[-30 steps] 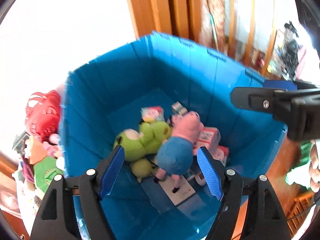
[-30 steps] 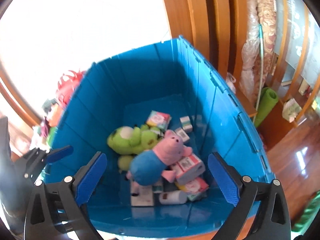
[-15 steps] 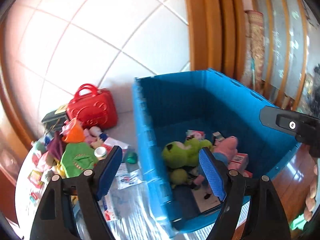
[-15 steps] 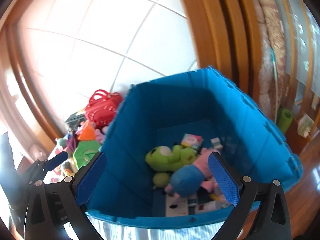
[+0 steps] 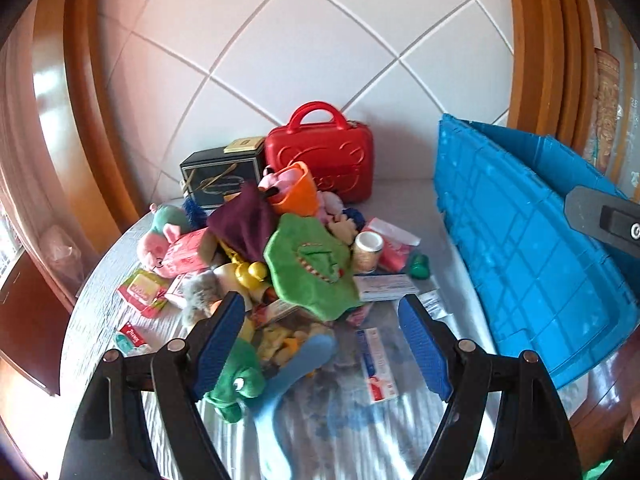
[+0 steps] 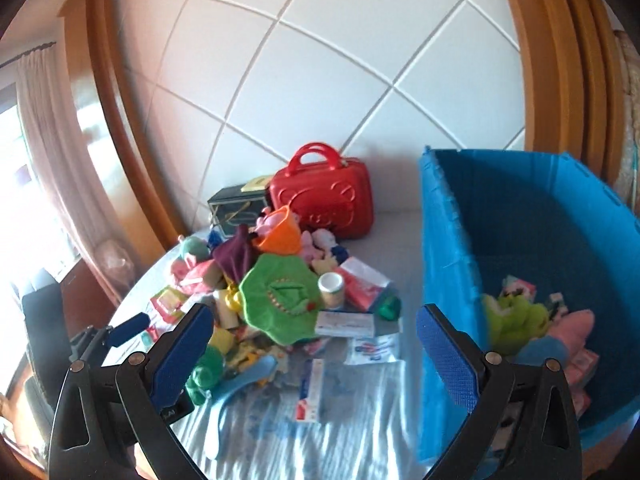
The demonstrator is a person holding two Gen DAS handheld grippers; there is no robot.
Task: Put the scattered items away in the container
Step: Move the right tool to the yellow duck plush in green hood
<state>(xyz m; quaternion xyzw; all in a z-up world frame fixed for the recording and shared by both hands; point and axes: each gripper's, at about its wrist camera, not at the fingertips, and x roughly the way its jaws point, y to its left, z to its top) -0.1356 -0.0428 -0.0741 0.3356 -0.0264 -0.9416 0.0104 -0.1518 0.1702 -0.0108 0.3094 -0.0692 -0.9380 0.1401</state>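
A heap of scattered toys and packets lies on the pale cloth: a green plush piece (image 5: 308,268) (image 6: 280,300), an orange cup (image 5: 298,194), a purple cloth (image 5: 244,220), a green frog toy (image 5: 236,380), a white jar (image 5: 368,250) and a flat packet (image 5: 376,364). My left gripper (image 5: 320,332) hangs open over the heap's near edge, holding nothing. My right gripper (image 6: 316,344) is open and empty too, between the heap and the blue crate (image 6: 452,248) (image 5: 520,240). Inside the crate lie a green plush (image 6: 516,316) and a pink pig plush (image 6: 560,336).
A red carry case (image 5: 320,164) and a black box (image 5: 220,176) stand at the back against the white tiled wall. A pink plush (image 5: 160,232) lies at the heap's left. Wooden frames rise on both sides. The left gripper's finger (image 6: 128,326) shows in the right wrist view.
Both grippers have swung left, from above the crate's inside to the heap beside it. The pig plush stays in the crate. Both stay open.
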